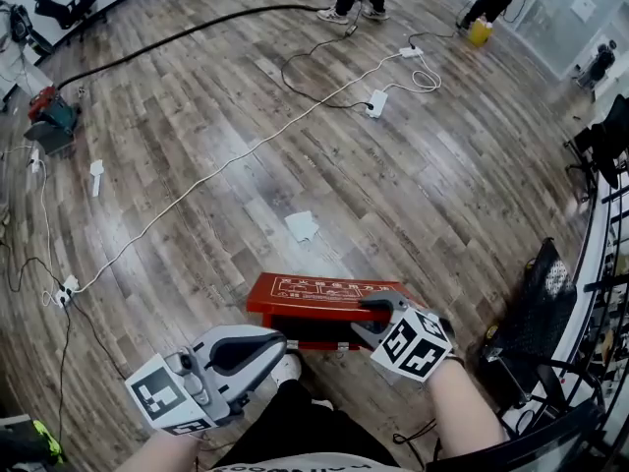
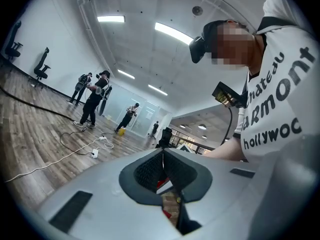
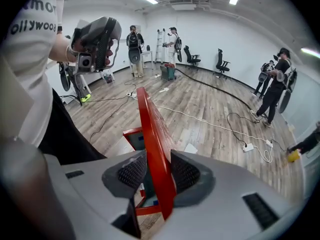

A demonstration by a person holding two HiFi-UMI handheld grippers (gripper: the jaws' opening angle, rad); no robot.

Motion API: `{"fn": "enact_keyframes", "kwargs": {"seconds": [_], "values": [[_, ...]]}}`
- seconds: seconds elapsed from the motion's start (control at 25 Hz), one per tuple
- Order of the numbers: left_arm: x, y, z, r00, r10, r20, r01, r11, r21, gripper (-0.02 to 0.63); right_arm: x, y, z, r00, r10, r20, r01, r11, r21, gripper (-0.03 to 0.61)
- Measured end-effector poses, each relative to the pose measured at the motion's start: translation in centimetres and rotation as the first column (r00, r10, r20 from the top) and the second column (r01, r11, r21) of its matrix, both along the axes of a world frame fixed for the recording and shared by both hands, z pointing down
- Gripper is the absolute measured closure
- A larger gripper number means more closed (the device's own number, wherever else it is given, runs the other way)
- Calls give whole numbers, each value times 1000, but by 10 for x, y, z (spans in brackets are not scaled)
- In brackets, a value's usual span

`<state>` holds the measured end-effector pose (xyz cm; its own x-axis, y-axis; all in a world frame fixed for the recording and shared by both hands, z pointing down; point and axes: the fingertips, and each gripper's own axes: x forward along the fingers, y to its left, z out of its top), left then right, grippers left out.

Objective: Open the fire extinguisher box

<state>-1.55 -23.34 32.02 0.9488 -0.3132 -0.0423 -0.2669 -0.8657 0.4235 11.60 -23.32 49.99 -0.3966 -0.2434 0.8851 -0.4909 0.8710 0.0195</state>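
**Fire extinguisher box part-way open, lid held in the right tongs**

The right gripper (image 3: 154,171) is clamped on the edge of the red lid (image 3: 152,134), one jaw on each face of the panel. The right gripper view shows the lid edge-on and tilted well up from the body. The left gripper (image 2: 162,169) has its jaws pressed together with nothing between them. Only a sliver of red shows past them.

In the head view, the fire extinguisher box (image 1: 316,340) sits on the wooden floor (image 1: 246,146) just in front of the person's feet. The right gripper (image 1: 378,313) is on the lid's (image 1: 329,293) right end. The left gripper (image 1: 277,345) is just beside the box's near left corner, and I cannot tell whether it touches.

My reading is that the opening is under way but not finished. The lid is off the rim and a dark gap shows beneath it, yet it has not swung fully back.

Inside the box (image 3: 131,134), the right gripper view shows a pale bluish lining. What the box holds, if anything, cannot be made out.

Further out, a white cable (image 1: 197,185) runs across the floor and a sheet of paper (image 1: 303,226) lies beyond the box.
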Motion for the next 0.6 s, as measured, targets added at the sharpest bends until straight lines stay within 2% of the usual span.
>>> {"fn": "enact_keyframes", "kwargs": {"seconds": [0.28, 0.6], "values": [[-8, -17, 2, 999, 27, 22, -27, 1000, 7, 603, 5, -23, -8, 999, -1, 37, 3, 999, -55, 433], [-9, -20, 9, 999, 6, 35, -6, 1000, -20, 603, 5, -35, -13, 999, -15, 48, 18, 998, -60, 433]]}}
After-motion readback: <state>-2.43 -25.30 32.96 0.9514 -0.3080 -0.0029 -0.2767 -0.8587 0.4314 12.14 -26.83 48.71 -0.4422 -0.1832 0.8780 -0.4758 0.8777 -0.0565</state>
